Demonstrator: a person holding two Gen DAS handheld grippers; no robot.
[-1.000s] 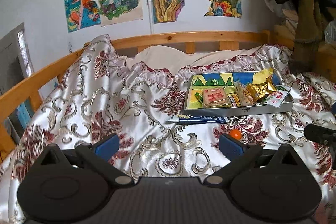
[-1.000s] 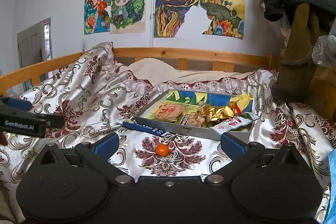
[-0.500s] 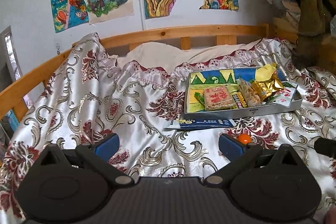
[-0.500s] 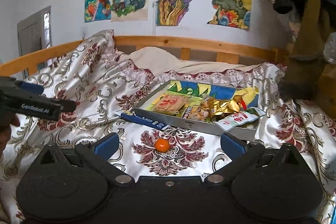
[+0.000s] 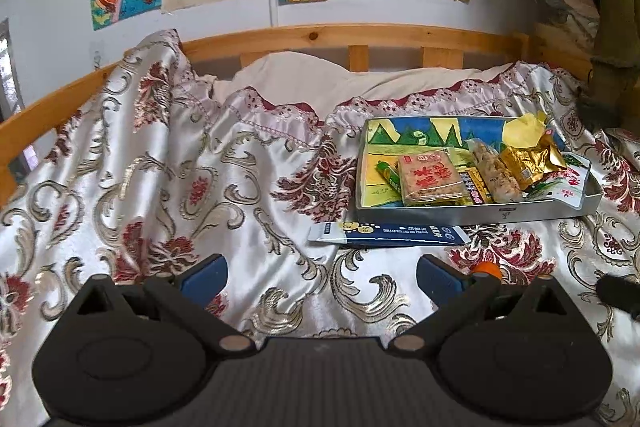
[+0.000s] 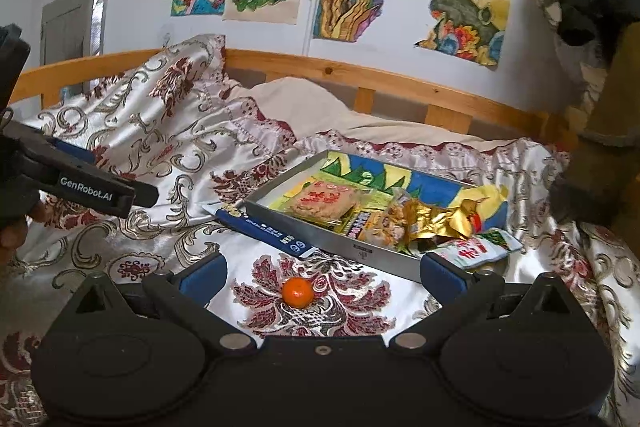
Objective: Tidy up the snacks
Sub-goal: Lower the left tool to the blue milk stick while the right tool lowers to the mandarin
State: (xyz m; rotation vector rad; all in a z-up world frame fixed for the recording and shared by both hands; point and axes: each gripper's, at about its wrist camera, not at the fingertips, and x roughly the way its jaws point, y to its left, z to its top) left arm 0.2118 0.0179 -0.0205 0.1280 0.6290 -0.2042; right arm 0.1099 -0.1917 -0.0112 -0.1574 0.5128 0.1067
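Note:
A metal tray (image 5: 520,214) (image 6: 360,247) lies on the bed with several snack packets inside: a red-printed cracker pack (image 5: 430,177) (image 6: 324,203), a gold foil bag (image 5: 528,157) (image 6: 436,219) and a white packet (image 6: 472,249) hanging over its rim. A dark blue sachet (image 5: 394,234) (image 6: 268,227) lies on the cover in front of the tray. A small orange (image 6: 297,292) (image 5: 485,268) sits on the cover between my right gripper's fingers. My right gripper (image 6: 322,277) is open and empty. My left gripper (image 5: 320,277) is open and empty, to the left of the sachet.
A silver and red patterned bed cover (image 5: 200,187) is bunched up at the left. A wooden bed rail (image 5: 360,35) runs along the back. Dark clothes and a brown post (image 6: 600,67) stand at the right. The left gripper's body shows in the right view (image 6: 80,183).
Both grippers have moved forward and lower toward the bed; the tray, sachet and orange look nearer. Nothing was picked up and the snacks have not moved.

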